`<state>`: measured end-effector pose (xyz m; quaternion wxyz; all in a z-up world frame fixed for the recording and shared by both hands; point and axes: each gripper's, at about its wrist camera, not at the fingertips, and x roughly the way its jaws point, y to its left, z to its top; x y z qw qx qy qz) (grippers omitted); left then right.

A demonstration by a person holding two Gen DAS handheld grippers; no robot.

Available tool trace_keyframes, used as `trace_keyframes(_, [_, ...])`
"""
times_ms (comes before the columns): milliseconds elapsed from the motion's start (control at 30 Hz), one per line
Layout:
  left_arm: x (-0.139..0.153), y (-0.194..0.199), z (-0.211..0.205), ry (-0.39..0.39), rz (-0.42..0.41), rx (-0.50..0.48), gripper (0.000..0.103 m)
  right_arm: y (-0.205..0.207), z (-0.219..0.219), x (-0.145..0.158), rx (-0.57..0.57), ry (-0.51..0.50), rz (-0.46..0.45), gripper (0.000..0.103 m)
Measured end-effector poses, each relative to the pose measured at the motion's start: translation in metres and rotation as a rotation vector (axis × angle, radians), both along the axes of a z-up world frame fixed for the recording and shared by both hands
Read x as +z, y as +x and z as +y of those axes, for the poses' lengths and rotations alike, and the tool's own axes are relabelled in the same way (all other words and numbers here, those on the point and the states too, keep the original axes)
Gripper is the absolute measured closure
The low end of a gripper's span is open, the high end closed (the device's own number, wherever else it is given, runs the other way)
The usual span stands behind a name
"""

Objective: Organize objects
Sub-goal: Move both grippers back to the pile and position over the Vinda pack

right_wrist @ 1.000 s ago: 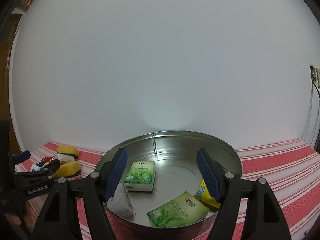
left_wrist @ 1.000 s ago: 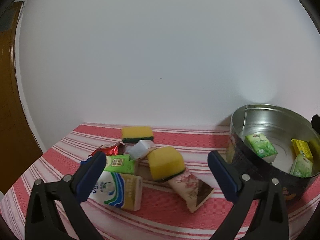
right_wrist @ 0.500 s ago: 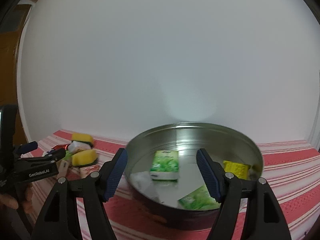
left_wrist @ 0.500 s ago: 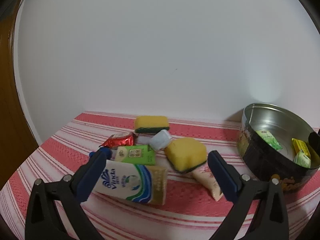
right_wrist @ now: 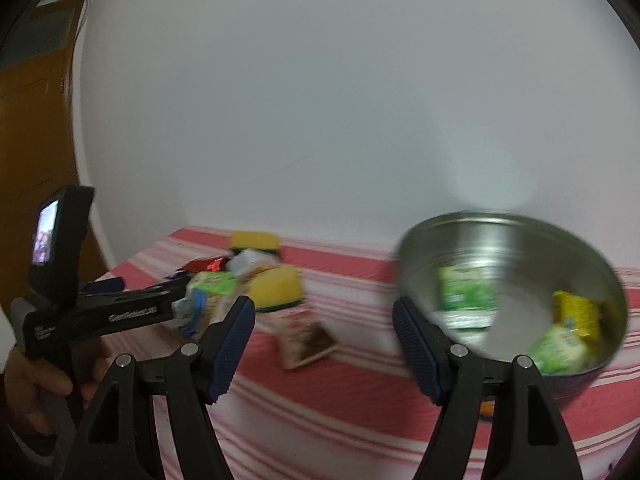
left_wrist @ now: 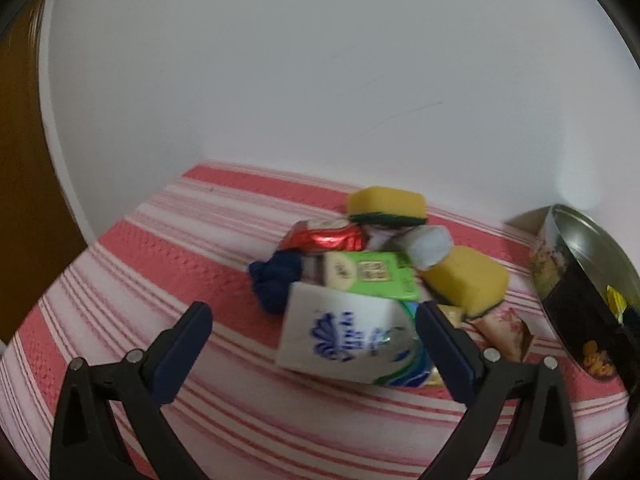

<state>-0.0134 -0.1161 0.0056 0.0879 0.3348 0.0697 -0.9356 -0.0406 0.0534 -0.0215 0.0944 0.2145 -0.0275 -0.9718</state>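
Left wrist view: left gripper (left_wrist: 312,330) spread, pinching nothing | white tissue pack (left_wrist: 344,338) just ahead between its fingers, by the right one | right gripper (right_wrist: 324,338) spread, empty | metal tin (right_wrist: 516,240) ahead to its right.

Dim, even light; motion blur; fisheye bending at edges.
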Motion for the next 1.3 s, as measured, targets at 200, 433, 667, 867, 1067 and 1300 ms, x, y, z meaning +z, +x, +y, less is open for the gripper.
trace_keyframes(200, [-0.004, -0.001, -0.007, 0.111, -0.021, -0.032, 0.000, -0.002, -0.022, -0.005, 0.089, 0.001, -0.068, 0.030])
trace_keyframes(433, [-0.004, -0.002, 0.031, -0.046, -0.010, -0.178, 0.000, -0.007, -0.009, -0.014, 0.083, -0.081, -0.154, 0.029])
trace_keyframes(667, [-0.003, -0.006, 0.027, -0.054, -0.006, -0.144, 0.000, -0.012, -0.009, -0.018, 0.084, -0.092, -0.168, 0.029])
trace_keyframes(867, [0.009, -0.001, 0.019, -0.084, 0.033, -0.139, 0.000, -0.009, -0.013, -0.016, 0.099, -0.078, -0.158, 0.029])
trace_keyframes(1067, [0.018, 0.010, 0.011, -0.201, 0.078, -0.262, 0.000, -0.012, -0.010, -0.019, 0.102, -0.099, -0.183, 0.030])
trace_keyframes(1300, [-0.007, 0.017, 0.036, -0.488, 0.063, -0.461, 0.000, -0.011, -0.010, -0.019, 0.104, -0.101, -0.188, 0.030])
